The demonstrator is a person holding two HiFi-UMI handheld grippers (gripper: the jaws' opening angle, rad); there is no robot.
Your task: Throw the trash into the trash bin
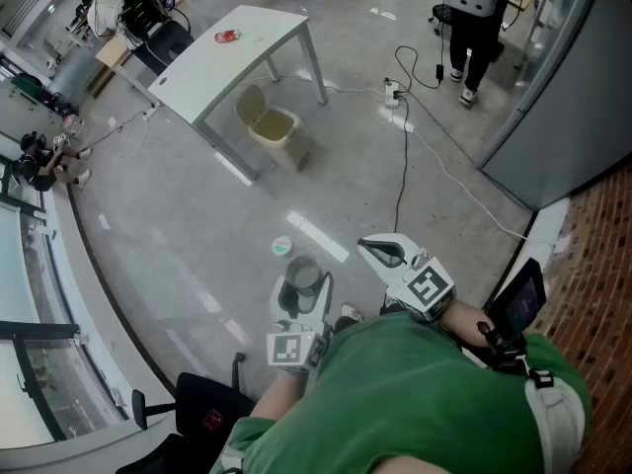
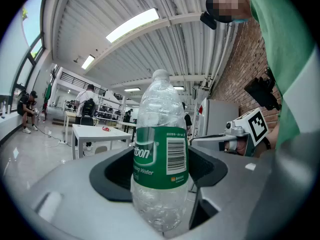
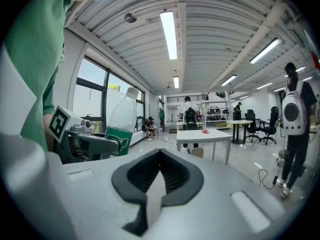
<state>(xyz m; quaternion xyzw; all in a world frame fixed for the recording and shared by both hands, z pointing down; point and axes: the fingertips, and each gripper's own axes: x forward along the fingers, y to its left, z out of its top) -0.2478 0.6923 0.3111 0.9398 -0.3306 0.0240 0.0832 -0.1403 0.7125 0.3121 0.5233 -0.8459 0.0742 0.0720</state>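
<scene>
A clear plastic water bottle [image 2: 159, 149] with a green label stands upright between the dark pads of my left gripper [image 2: 160, 171], which is shut on it. In the head view that gripper [image 1: 299, 304] is low in the middle, with the bottle [image 1: 299, 276] seen from above. My right gripper [image 3: 160, 156] is shut, its tips meeting, and hangs just right of the left one [image 1: 383, 252]. The beige trash bin [image 1: 271, 126] stands far ahead on the floor beside a white table [image 1: 237, 62]. From the right gripper view I see the bottle [image 3: 120, 121] and the bin [image 3: 198, 152].
A small red thing [image 1: 227, 36] lies on the table. A black cable [image 1: 403, 156] and a white one run over the grey floor to the right. A person [image 1: 472, 18] stands at the far right. An office chair [image 1: 197, 403] sits behind me to the left; windows line the left.
</scene>
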